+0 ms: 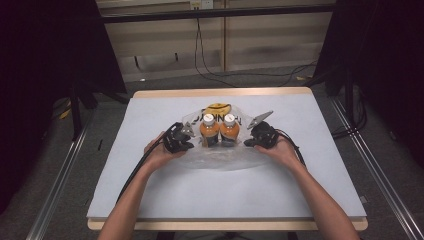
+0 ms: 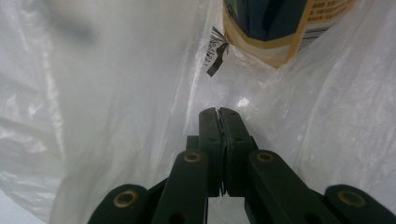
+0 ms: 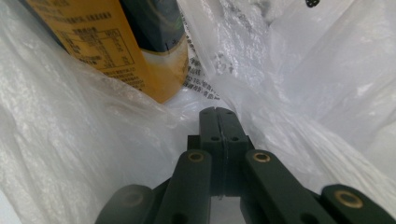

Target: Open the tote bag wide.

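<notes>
Left tool (image 2: pixel 218 112) jaws clamped together, pinching thin film of clear plastic bag (image 1: pixel 220 157). Right tool (image 3: pixel 218 111) likewise closed on bag film, opposite side. Bag sits mid-desk (image 1: pixel 150 190), nearer far edge, mouth held apart. Inside: two orange bottles (image 1: pixel 219 131), side by side, upright, white caps up.
</notes>
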The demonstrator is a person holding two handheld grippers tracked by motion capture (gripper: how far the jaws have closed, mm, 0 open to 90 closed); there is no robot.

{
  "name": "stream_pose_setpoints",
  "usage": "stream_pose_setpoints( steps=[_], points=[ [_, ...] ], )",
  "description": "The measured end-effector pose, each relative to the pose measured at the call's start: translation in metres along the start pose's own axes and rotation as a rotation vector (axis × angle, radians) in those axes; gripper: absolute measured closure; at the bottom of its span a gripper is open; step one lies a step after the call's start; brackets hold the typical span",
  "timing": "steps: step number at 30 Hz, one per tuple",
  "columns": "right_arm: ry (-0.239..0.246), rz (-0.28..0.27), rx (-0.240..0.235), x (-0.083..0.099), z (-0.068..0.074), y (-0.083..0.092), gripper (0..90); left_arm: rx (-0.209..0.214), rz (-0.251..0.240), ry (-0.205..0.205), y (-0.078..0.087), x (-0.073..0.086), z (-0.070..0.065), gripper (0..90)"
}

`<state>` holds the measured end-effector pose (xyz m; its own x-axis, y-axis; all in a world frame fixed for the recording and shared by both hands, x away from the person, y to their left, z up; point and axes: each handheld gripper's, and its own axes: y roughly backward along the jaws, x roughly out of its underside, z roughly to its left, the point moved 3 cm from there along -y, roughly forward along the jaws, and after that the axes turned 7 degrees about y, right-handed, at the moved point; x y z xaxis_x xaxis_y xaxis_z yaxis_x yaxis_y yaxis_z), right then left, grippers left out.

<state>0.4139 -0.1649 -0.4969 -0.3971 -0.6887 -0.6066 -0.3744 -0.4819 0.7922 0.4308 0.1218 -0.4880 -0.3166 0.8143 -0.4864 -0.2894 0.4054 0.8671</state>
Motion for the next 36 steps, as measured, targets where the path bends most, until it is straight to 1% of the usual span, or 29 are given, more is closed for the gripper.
stream_pose_setpoints(
  steps=[2,3,4,5,6,7,8,9,11,14,15,16,17,18,19,20,21,22,23,24,27,28,30,31,32,33,34,35,36],
  points=[
    [-0.001,0.013,0.0,-0.001,0.0,0.0,90.0,-0.013,0.006,0.0,0.0,0.0,-0.001,89.9],
    [0.015,0.024,0.01,-0.002,0.0,0.0,90.0,-0.02,0.009,-0.001,0.0,0.0,-0.001,89.9],
    [0.025,0.04,0.022,-0.002,0.001,0.001,90.0,-0.026,0.017,-0.017,0.001,0.001,0.002,89.9],
    [0.034,0.056,0.024,-0.002,0.001,0.002,90.0,-0.032,0.013,-0.002,0.001,0.002,0.002,90.0],
    [0.031,0.061,0.024,-0.001,0.0,0.003,90.0,-0.028,0.012,0.013,0.002,0.003,0.003,90.0],
    [0.022,0.063,0.024,0.001,0.0,0.004,90.0,-0.029,0.015,0.008,0.002,0.005,0.005,90.0],
    [0.009,0.064,0.025,0.003,-0.001,0.006,90.0,-0.025,0.011,0.016,0.003,0.006,0.006,90.0],
    [0.007,0.061,0.022,0.004,-0.002,0.007,90.0,-0.029,0.013,0.018,0.004,0.007,0.006,90.0],
    [0.011,0.078,0.019,0.009,-0.003,0.011,90.0,-0.031,0.006,0.04,0.004,0.009,0.006,90.0],
    [0.029,0.095,0.038,0.016,-0.004,0.017,90.0,-0.036,0.008,0.036,0.004,0.009,0.006,90.0],
    [0.024,0.105,0.044,0.017,-0.004,0.018,90.0,-0.037,0.008,0.035,0.004,0.009,0.006,90.0],
    [0.039,0.105,0.055,0.018,-0.005,0.019,90.0,-0.041,0.013,0.034,0.004,0.009,0.006,90.0],
    [0.034,0.116,0.059,0.019,-0.005,0.02,90.0,-0.055,0.011,0.026,0.004,0.01,0.008,90.0],
    [0.031,0.115,0.064,0.02,-0.006,0.021,90.0,-0.052,0.009,0.041,0.004,0.011,0.008,90.0],
    [0.048,0.113,0.072,0.02,-0.008,0.021,90.0,-0.055,0.01,0.039,0.005,0.012,0.011,90.0],
    [0.046,0.122,0.087,0.021,-0.009,0.022,90.0,-0.059,0.011,0.049,0.005,0.013,0.012,90.0],
    [0.06,0.139,0.128,0.022,-0.01,0.022,90.0,-0.067,0.015,0.043,0.005,0.014,0.016,90.0],
    [0.069,0.147,0.141,0.023,-0.012,0.023,90.0,-0.071,0.004,0.054,0.005,0.016,0.017,90.0],
    [0.055,0.135,0.134,0.024,-0.014,0.023,90.0,-0.064,0.004,0.06,0.005,0.017,0.019,90.0],
    [0.04,0.134,0.121,0.024,-0.014,0.023,90.0,-0.074,0.008,0.054,0.006,0.018,0.02,90.0],
    [0.054,0.139,0.137,0.025,-0.016,0.024,90.0,-0.083,0.018,0.059,0.007,0.02,0.022,90.0],
    [0.059,0.149,0.141,0.025,-0.017,0.024,90.0,-0.088,0.022,0.046,0.007,0.02,0.023,90.0],
    [0.059,0.156,0.143,0.026,-0.018,0.025,90.0,-0.097,0.03,0.041,0.008,0.021,0.023,90.0],
    [0.057,0.163,0.146,0.027,-0.018,0.026,90.0,-0.107,0.057,0.032,0.009,0.022,0.021,90.0],
    [0.063,0.172,0.151,0.028,-0.019,0.027,90.0,-0.118,0.083,0.009,0.011,0.022,0.021,90.0],
    [0.064,0.185,0.157,0.029,-0.018,0.029,90.0,-0.119,0.099,0.007,0.012,0.023,0.02,90.0],
    [0.071,0.203,0.17,0.031,-0.018,0.03,90.0,-0.127,0.096,0.009,0.011,0.024,0.019,90.0],
    [0.071,0.208,0.179,0.033,-0.019,0.032,90.0,-0.13,0.107,-0.016,0.013,0.024,0.021,90.0],
    [0.062,0.2,0.172,0.035,-0.021,0.033,90.0,-0.121,0.089,0.013,0.012,0.025,0.02,90.0]
  ],
)
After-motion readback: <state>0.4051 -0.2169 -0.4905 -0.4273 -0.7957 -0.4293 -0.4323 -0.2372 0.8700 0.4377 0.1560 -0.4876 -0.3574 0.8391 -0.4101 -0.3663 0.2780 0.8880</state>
